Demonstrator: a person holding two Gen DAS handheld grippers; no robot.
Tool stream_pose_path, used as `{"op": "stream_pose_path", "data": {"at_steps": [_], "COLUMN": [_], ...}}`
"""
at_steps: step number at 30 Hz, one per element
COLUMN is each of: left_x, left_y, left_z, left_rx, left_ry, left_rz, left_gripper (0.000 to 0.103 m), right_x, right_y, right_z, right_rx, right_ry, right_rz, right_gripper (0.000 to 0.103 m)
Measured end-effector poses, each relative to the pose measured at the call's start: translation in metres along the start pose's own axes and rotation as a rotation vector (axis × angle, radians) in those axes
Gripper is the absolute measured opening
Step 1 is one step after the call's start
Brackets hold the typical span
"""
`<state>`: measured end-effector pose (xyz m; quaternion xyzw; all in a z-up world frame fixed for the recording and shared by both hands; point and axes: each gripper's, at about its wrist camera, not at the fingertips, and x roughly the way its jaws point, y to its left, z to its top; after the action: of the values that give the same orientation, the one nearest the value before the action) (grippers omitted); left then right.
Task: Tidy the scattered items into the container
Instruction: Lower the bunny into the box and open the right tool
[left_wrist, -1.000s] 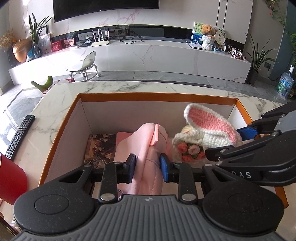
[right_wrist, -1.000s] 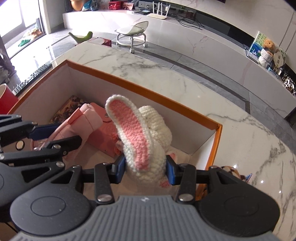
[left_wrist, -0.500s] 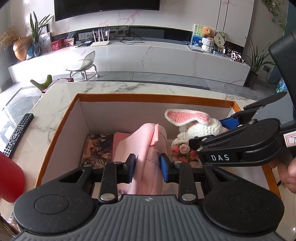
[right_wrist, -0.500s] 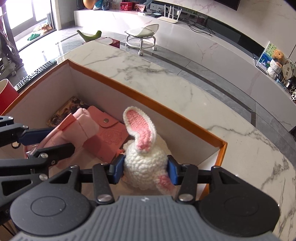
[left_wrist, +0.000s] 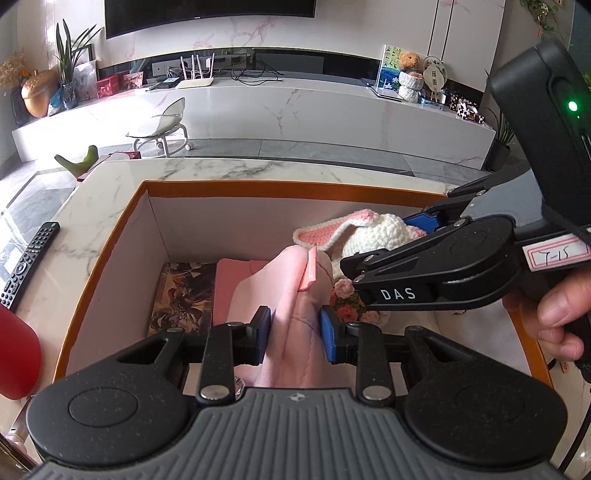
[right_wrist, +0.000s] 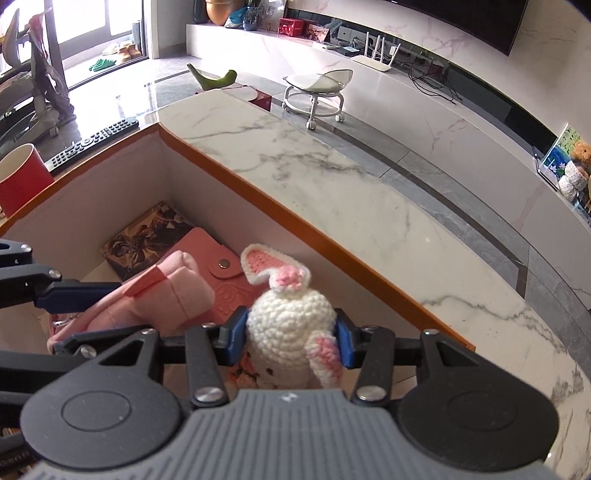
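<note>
In the left wrist view, your left gripper (left_wrist: 295, 328) is pinching the pink pouch (left_wrist: 295, 295) at lower centre, its long axis running away from you, inside the orange-rimmed box (left_wrist: 258, 186). The right gripper (left_wrist: 373, 254) is reaching in from the right edge.

In the right wrist view, your right gripper (right_wrist: 291, 336) is squeezing the crochet bunny (right_wrist: 290, 325) at centre frame, over the box's right half, with the pouch just left of it. The bunny is probably going straight down.

Bunny (right_wrist: 291, 328) right of pouch (left_wrist: 295, 317), both inside box (left_wrist: 110, 266).
</note>
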<state>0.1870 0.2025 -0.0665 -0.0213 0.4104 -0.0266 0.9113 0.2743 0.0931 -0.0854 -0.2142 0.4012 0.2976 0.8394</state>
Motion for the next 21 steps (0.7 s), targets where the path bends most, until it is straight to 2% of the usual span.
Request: {"op": "stream_pose_path", "data": {"at_steps": [4, 10, 21], "left_x": [0.000, -0.001, -0.006], "left_y": [-0.002, -0.003, -0.008], "left_z": [-0.001, -0.002, -0.006], "left_rx": [0.007, 0.010, 0.024], "left_ry": [0.005, 0.013, 0.017], "left_rz": [-0.007, -0.013, -0.019], "left_gripper": [0.033, 0.033, 0.033], "right_x": [-0.004, -0.019, -0.057], "right_y": [0.000, -0.008, -0.019], "right_z": [-0.002, 0.001, -0.006], "right_rx": [0.004, 0.045, 0.083], "right_ry": [-0.024, -0.055, -0.063], "right_rz": [-0.007, 0.004, 0.039], "right_gripper": [0.056, 0.070, 0.069]}}
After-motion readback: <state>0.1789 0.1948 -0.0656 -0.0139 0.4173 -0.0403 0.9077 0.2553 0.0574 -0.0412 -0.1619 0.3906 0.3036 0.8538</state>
